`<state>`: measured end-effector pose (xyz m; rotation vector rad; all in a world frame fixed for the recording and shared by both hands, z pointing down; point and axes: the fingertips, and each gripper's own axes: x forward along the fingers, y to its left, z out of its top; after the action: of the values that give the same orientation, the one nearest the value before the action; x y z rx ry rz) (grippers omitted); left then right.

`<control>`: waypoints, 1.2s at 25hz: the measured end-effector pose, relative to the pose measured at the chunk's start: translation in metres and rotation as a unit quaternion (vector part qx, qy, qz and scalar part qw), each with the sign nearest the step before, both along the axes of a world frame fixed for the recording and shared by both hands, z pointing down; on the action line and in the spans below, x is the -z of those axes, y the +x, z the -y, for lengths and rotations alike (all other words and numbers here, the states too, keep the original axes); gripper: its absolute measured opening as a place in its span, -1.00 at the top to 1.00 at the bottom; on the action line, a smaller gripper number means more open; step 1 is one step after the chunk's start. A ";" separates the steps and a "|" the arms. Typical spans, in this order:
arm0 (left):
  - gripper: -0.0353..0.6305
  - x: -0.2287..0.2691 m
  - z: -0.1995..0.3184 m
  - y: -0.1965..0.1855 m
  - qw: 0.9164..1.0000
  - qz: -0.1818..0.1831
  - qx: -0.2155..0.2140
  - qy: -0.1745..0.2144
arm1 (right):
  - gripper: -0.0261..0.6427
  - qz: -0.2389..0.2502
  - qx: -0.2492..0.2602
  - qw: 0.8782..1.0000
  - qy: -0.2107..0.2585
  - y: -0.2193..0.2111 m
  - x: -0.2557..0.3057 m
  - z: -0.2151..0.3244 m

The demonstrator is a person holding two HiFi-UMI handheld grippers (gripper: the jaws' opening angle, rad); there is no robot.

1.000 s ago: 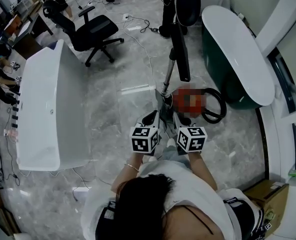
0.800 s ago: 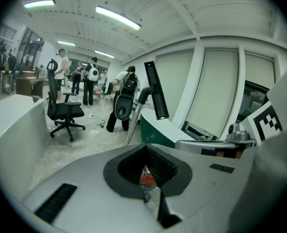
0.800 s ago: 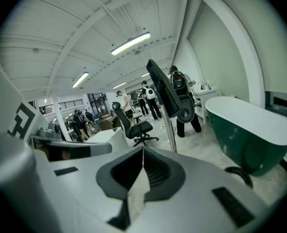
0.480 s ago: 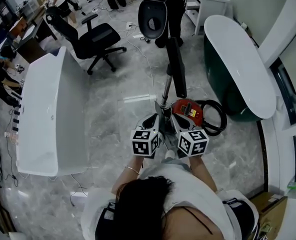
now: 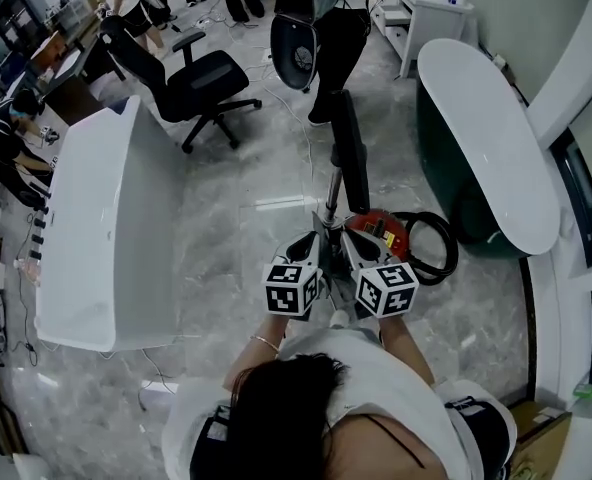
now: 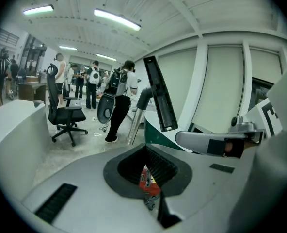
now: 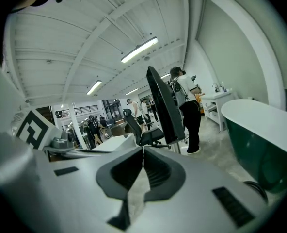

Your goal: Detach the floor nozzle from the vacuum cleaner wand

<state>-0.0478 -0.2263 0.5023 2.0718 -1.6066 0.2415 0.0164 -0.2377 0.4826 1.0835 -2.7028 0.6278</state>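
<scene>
Seen from above, a person holds the left gripper (image 5: 303, 242) and the right gripper (image 5: 353, 244) side by side, both clenched on nothing. At their 12 o'clock a silver vacuum wand (image 5: 331, 182) rises at a tilt. The black floor nozzle (image 5: 349, 154) sits on its upper end, clear of both grippers. A red vacuum canister (image 5: 380, 226) lies at 1 o'clock.

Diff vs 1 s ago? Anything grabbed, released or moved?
The left gripper and right gripper crept forward together toward the foot of the wand. Nothing was grabbed or released. The head view also tipped, so the whole scene slid down the picture. Unchanged: both grippers are shut with nothing between the jaws, the floor nozzle is still on the wand, and the red canister is in place.
</scene>
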 end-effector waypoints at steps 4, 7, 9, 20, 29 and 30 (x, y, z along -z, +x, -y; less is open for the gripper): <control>0.88 -0.001 0.008 0.000 1.000 0.003 0.007 0.002 | 0.87 0.001 -0.001 1.000 0.010 0.002 0.004 0.010; 0.88 -0.001 0.014 0.001 1.000 0.006 0.011 0.001 | 0.88 0.006 0.001 1.000 0.015 0.004 0.006 0.018; 0.88 -0.003 0.017 0.001 1.000 0.008 0.013 0.000 | 0.88 0.010 0.006 1.000 0.016 0.004 0.008 0.022; 0.88 0.000 0.041 0.006 0.999 0.011 0.033 0.006 | 0.87 0.024 0.034 0.999 0.028 0.009 0.021 0.038; 0.88 0.001 0.050 0.009 0.998 0.013 0.055 0.010 | 0.87 0.026 0.072 0.997 0.015 0.013 0.019 0.040; 0.88 0.001 0.051 0.009 0.998 0.013 0.057 0.011 | 0.87 0.026 0.076 0.997 0.016 0.014 0.019 0.040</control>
<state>-0.0384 -0.2769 0.5016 1.9921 -1.7441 0.2133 0.0303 -0.2774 0.4640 0.8691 -2.8153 0.5989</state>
